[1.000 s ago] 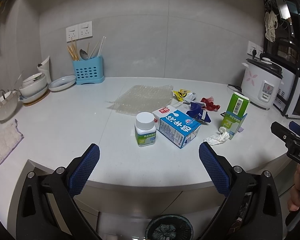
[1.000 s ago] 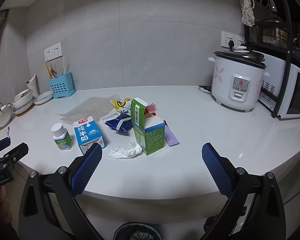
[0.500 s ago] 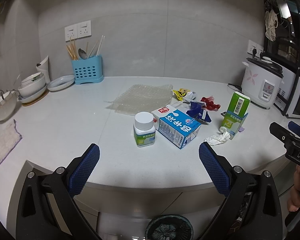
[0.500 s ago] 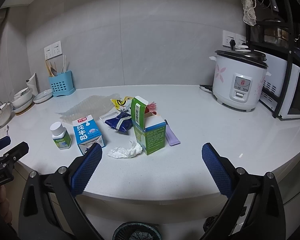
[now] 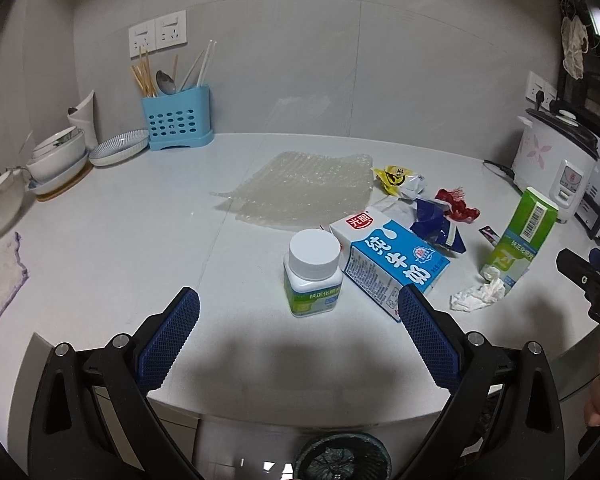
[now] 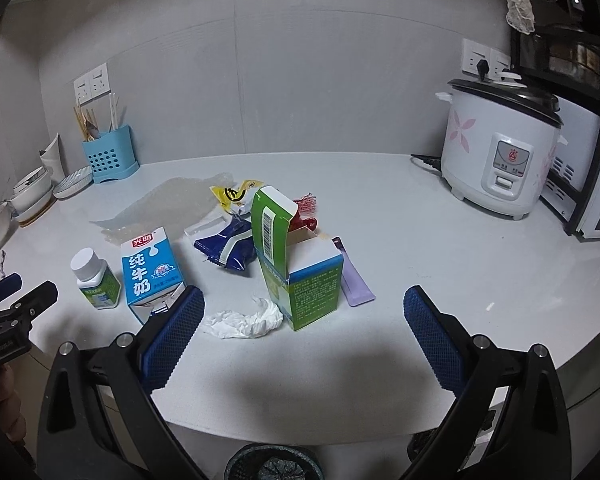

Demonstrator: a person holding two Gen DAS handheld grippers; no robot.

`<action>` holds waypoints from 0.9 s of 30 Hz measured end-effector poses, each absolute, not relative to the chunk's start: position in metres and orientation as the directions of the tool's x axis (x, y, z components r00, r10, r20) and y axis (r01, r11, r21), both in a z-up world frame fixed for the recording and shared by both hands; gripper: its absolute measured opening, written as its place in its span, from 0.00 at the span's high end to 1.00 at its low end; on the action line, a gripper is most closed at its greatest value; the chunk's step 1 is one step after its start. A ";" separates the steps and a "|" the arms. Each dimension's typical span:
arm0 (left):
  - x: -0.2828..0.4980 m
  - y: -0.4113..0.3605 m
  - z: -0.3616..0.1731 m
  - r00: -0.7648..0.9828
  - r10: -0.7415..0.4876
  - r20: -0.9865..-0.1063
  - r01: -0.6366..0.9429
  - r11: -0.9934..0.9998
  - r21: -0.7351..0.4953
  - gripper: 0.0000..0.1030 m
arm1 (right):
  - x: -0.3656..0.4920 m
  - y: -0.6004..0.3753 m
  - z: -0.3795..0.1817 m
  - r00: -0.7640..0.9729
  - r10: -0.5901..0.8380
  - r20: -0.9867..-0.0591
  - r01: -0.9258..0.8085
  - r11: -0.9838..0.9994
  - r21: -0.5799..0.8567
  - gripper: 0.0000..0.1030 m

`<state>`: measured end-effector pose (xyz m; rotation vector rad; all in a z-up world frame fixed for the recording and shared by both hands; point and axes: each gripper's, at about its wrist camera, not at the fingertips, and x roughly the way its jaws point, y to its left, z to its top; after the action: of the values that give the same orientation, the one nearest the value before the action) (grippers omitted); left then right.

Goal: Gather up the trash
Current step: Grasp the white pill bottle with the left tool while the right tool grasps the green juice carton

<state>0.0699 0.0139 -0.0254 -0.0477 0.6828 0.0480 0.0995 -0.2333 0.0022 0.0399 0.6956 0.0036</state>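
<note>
Now both grippers, the left gripper [image 5: 298, 326] and right gripper [image 6: 302, 326], jaws wide apart and empty, have edged closer over the counter [image 5: 100, 248], toward the pill bottle [image 5: 312, 272] and crumpled tissue [image 6: 244, 320], suggesting first pickups.

we can read 光明 in the red patch and 纯牛奶 in big blue letters on the milk carton [image 6: 151, 270] | barcode on the green box [image 6: 296, 264] flap, digits too small | pill bottle [image 5: 312, 276] label too blurry for us
</note>
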 end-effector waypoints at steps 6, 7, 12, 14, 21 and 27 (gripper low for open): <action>0.111 0.014 -0.044 0.736 0.036 -0.676 -0.077 0.997 -0.030 0.06 | 0.136 -0.235 -0.015 0.725 0.020 -0.688 0.019 0.999 0.048 0.08; 0.116 0.014 -0.047 0.729 0.040 -0.683 -0.079 0.997 -0.026 0.06 | 0.141 -0.236 -0.017 0.719 0.022 -0.695 0.019 0.999 0.051 0.09; 0.138 0.013 -0.059 0.693 0.058 -0.719 -0.097 0.995 -0.013 0.06 | 0.162 -0.238 -0.029 0.691 0.019 -0.722 0.027 0.998 0.052 0.11; 0.144 0.013 -0.063 0.682 0.059 -0.729 -0.100 0.995 -0.013 0.06 | 0.167 -0.239 -0.033 0.680 0.027 -0.733 0.027 0.998 0.062 0.14; 0.155 0.015 -0.070 0.656 0.082 -0.750 -0.122 0.993 0.002 0.11 | 0.174 -0.241 -0.043 0.664 0.044 -0.747 0.030 0.996 0.086 0.26; 0.158 0.017 -0.073 0.642 0.083 -0.762 -0.123 0.992 0.004 0.21 | 0.173 -0.238 -0.046 0.656 0.053 -0.753 0.028 0.995 0.094 0.39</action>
<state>0.1580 0.0168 -0.0728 -0.0494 0.8652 0.1178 0.1735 -0.2380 -0.0462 0.1003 0.8558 0.0139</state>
